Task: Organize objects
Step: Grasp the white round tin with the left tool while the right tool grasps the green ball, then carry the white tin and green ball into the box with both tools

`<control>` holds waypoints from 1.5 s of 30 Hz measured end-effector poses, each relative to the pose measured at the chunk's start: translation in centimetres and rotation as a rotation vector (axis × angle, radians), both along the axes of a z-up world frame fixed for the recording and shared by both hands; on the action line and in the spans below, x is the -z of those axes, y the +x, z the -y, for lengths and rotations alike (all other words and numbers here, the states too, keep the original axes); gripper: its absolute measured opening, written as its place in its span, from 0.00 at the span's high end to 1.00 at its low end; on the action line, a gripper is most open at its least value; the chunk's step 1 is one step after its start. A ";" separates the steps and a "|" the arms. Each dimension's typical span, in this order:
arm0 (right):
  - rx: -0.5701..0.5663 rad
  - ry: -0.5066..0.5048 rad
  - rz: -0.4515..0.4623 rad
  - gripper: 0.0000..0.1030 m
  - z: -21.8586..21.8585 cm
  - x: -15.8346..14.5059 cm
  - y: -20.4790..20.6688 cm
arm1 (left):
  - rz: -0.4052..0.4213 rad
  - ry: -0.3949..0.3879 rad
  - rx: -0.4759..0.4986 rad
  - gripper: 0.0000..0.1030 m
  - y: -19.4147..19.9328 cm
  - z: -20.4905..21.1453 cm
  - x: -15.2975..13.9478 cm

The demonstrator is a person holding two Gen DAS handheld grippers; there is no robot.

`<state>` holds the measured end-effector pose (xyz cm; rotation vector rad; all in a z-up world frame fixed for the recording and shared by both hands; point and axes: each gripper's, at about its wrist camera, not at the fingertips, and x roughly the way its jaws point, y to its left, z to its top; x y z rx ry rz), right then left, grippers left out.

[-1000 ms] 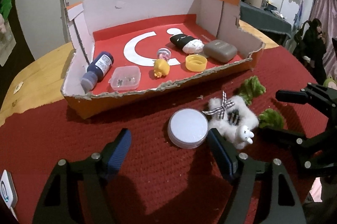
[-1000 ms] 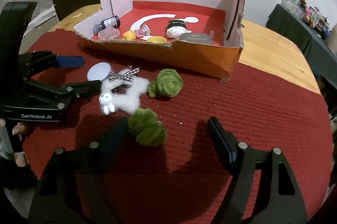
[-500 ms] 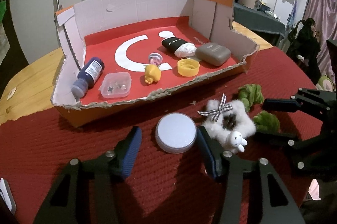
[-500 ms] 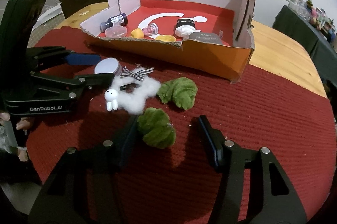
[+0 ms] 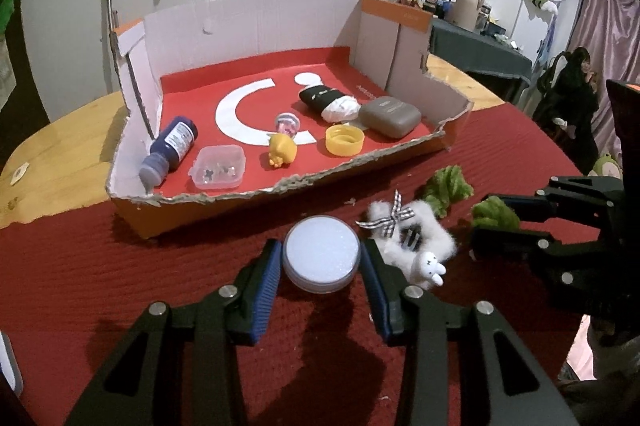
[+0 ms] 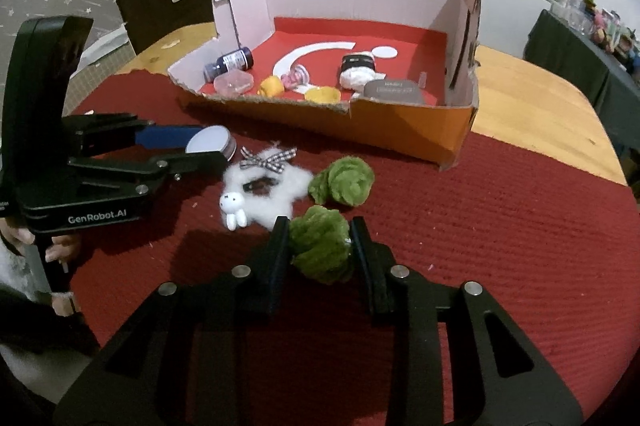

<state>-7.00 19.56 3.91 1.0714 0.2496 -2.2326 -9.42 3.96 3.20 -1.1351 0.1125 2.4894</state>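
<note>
Seven items already lay in the cardboard box point(image 5: 400, 46); on the desk, the left gripper point(image 5: 320, 262) jaws clasped the round tin point(image 5: 320, 258), the right gripper point(image 6: 318, 246) jaws the green pom-pom point(image 6: 320, 250), with the white plush clip point(image 6: 264, 190) and second pom-pom point(image 6: 344, 180) left.

Cardboard box point(image 5: 400, 154) sits far side of mat point(image 5: 120, 286). Near of it, L to R: round tin point(image 5: 320, 258), fluffy clip point(image 5: 412, 238), two pom-poms point(image 5: 448, 186) point(image 5: 494, 214). In box, L to R: bottle point(image 5: 170, 148), small case point(image 5: 220, 166), figurine point(image 5: 282, 150), cap point(image 5: 344, 140), pouch point(image 5: 390, 116).
</note>
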 end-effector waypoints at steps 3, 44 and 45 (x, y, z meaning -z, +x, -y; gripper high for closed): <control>-0.001 0.004 -0.006 0.72 0.0 -0.2 0.1 | -0.007 0.006 0.000 0.59 0.3 0.1 -0.4; 0.013 0.043 -0.151 0.72 2.8 -7.5 -4.9 | -0.089 0.030 0.008 0.59 -2.5 1.5 -6.4; 0.017 0.051 -0.153 0.72 3.1 -7.6 -5.6 | -0.087 0.026 0.005 0.59 -2.9 1.5 -6.5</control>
